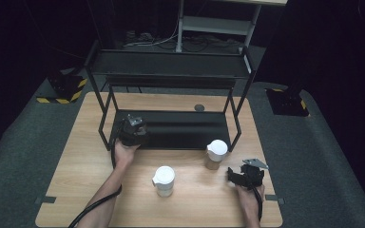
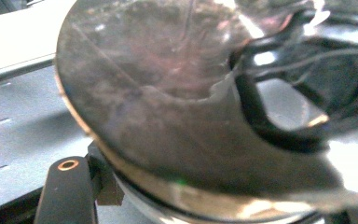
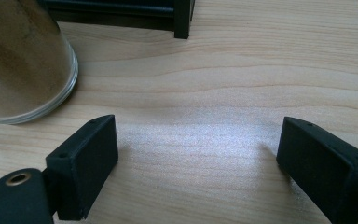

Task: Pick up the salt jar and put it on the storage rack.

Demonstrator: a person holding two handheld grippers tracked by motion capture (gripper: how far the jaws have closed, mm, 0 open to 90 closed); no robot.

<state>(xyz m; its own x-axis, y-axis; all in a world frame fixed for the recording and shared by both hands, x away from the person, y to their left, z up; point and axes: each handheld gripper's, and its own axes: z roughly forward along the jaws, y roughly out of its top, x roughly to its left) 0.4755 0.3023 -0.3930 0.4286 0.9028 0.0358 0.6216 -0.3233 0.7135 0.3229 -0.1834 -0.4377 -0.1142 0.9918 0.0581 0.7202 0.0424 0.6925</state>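
Note:
My left gripper (image 1: pixel 134 126) reaches onto the lower shelf of the black rack (image 1: pixel 180 129), shut on a round, shiny glass jar (image 2: pixel 168 93). In the left gripper view the jar sits blurred right against the camera, with one black finger (image 2: pixel 67 189) beside it at the lower left. Two jars with white lids stand on the wooden table: one with pale contents (image 1: pixel 164 180) near the middle, one with brown contents (image 1: pixel 216 153) by the rack's right front leg. My right gripper (image 1: pixel 232 174) (image 3: pixel 198 163) rests low over the table right of the brown jar (image 3: pixel 21 65), open with nothing between its fingers.
The rack's upper shelf (image 1: pixel 171 64) hangs over the back half of the table. The rack's right front leg (image 3: pixel 182 18) stands just beyond the right gripper. A small round dark disc (image 1: pixel 199 108) lies on the table behind the rack. Bare wood (image 3: pixel 242 93) lies ahead of the right gripper.

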